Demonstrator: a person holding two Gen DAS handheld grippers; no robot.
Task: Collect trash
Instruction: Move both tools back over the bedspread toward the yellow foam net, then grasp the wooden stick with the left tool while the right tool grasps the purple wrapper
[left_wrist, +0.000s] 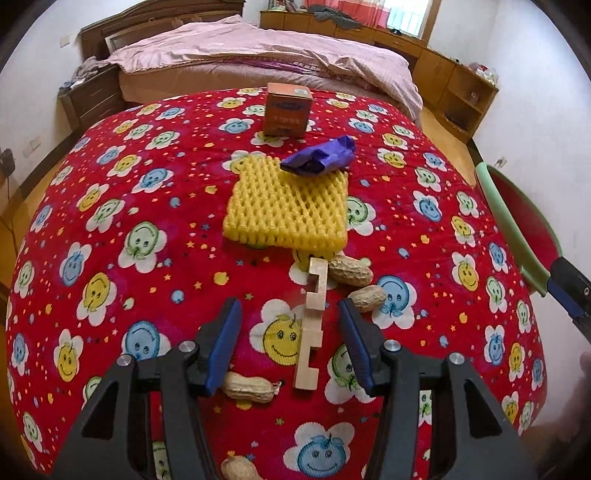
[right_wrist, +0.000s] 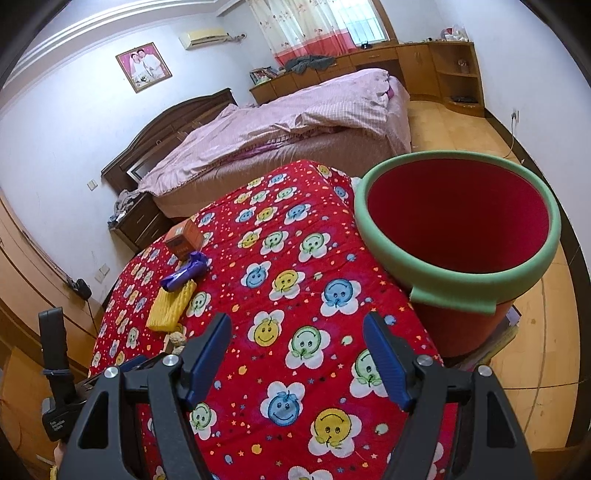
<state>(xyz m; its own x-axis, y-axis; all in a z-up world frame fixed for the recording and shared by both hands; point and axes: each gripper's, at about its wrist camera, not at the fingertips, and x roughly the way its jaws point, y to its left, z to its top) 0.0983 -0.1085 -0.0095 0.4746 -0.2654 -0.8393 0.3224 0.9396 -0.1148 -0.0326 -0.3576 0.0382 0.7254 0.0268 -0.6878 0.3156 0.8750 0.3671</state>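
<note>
Now left claw (left_wrist: 290, 343) half-open astride wooden block (left_wrist: 310, 328), not touching; right claw (right_wrist: 297, 360) wide, empty, near bin (right_wrist: 480, 284) at surface (right_wrist: 236, 291) edge.

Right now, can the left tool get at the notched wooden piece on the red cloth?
Probably yes. The left tool is open and the wooden piece lies between its fingers with nothing on top; only peanuts sit close beside it.

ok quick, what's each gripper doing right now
left gripper: open, holding nothing, wooden piece lies between its fingers, untouched
right gripper: open, empty, over the cloth
</note>
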